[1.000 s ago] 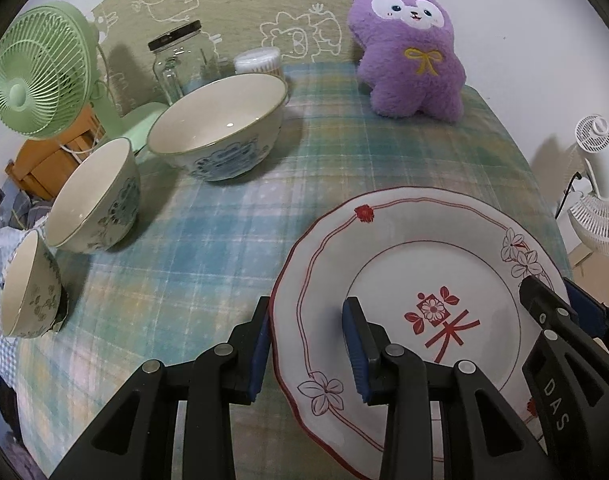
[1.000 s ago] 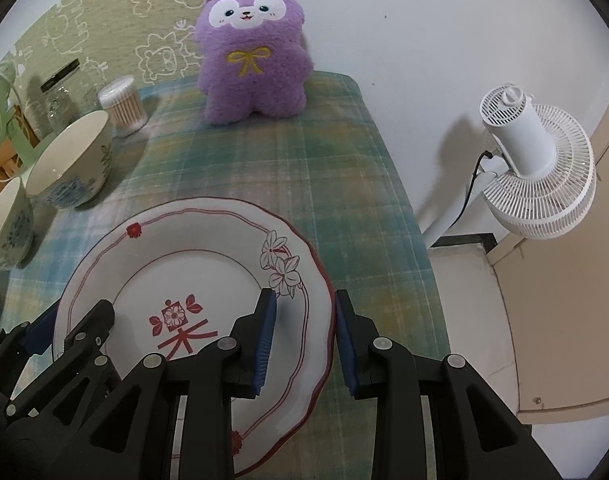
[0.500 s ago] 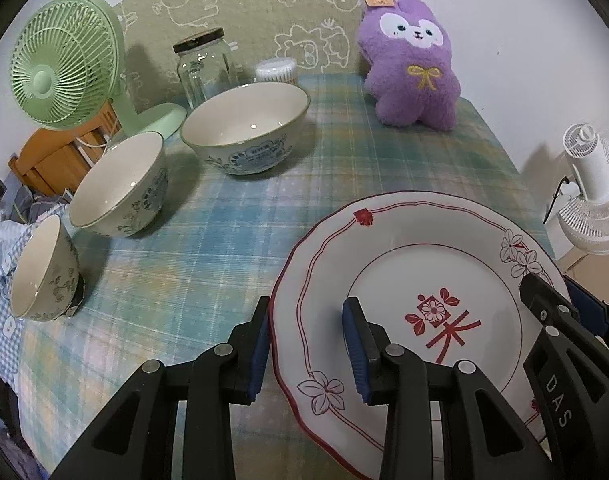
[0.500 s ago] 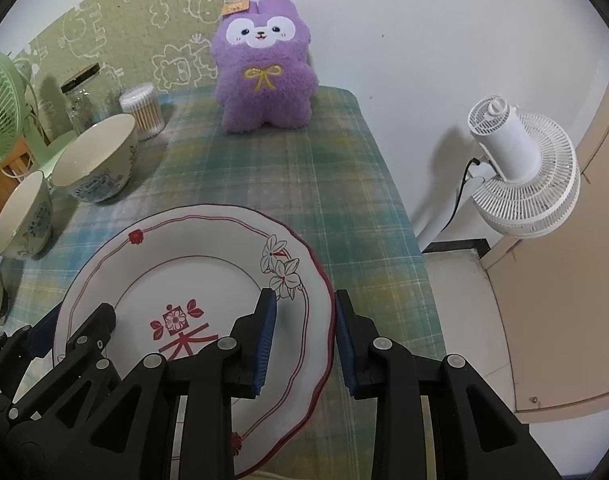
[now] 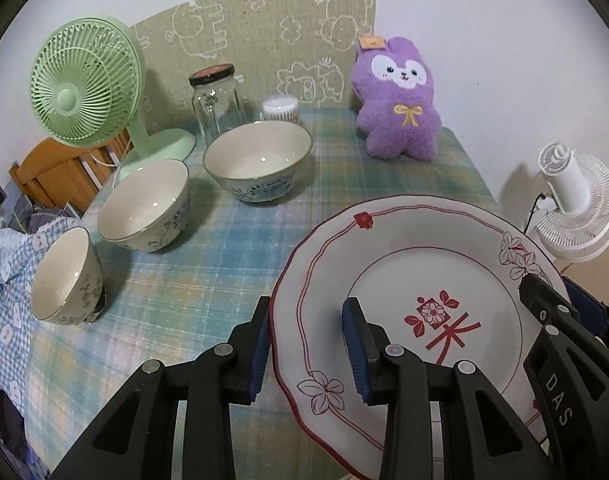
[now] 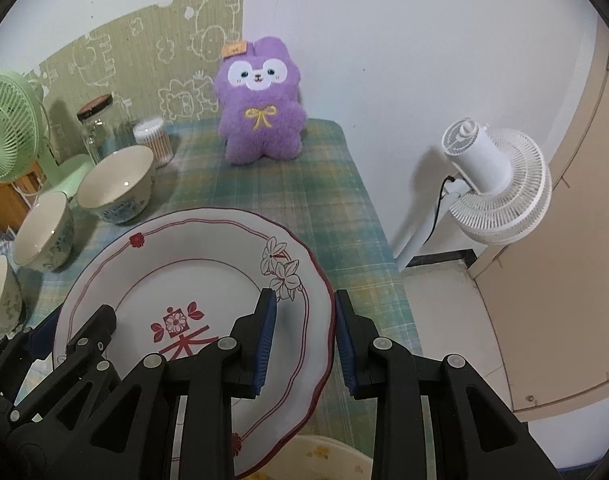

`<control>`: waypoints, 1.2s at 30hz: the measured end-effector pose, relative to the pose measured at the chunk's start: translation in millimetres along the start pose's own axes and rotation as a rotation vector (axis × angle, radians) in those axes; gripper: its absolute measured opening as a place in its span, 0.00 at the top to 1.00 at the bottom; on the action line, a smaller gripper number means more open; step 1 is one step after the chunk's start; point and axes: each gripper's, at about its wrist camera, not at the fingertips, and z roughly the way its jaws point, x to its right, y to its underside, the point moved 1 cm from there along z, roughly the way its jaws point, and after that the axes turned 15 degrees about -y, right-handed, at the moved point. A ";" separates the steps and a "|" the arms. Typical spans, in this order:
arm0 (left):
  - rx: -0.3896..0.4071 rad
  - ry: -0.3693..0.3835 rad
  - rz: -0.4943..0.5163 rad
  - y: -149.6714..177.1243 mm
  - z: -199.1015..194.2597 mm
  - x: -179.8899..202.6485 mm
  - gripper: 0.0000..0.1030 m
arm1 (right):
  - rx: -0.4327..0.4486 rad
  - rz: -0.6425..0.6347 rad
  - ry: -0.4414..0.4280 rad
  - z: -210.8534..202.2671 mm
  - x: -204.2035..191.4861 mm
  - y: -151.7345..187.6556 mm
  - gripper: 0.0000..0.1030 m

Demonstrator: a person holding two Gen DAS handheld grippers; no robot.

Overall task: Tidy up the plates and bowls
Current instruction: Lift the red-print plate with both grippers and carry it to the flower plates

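Note:
A white plate [image 5: 404,264] with red trim and flower marks hangs above the plaid tablecloth. My left gripper [image 5: 306,320] is shut on its left rim and my right gripper [image 6: 304,312] is shut on its right rim. Each wrist view shows the other gripper at the plate's far side. To the left stand three empty bowls in a row: a large one [image 5: 260,160], a medium one [image 5: 144,204] and a small one [image 5: 62,276]. The edge of a cream plate with yellow marks [image 6: 324,452] shows under the held plate [image 6: 192,264] at the bottom of the right wrist view.
At the back of the table stand a green fan [image 5: 84,84], a glass jar [image 5: 216,100], a tub of cotton swabs [image 5: 280,108] and a purple plush [image 5: 400,112]. A white fan [image 6: 492,184] stands on the floor past the table's right edge.
Both grippers have risen and drawn back with the plate held between them. The bowls, plush and fans now look smaller and farther off.

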 end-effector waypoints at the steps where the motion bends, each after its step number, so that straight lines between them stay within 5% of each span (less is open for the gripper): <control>1: 0.005 0.003 -0.001 0.5 -2.8 -2.0 0.67 | 0.006 0.003 0.002 -4.5 -1.3 1.1 0.69; 36: 0.097 0.074 0.055 81.9 -66.5 -24.1 0.67 | 0.058 0.070 0.063 -81.8 -3.4 103.5 0.69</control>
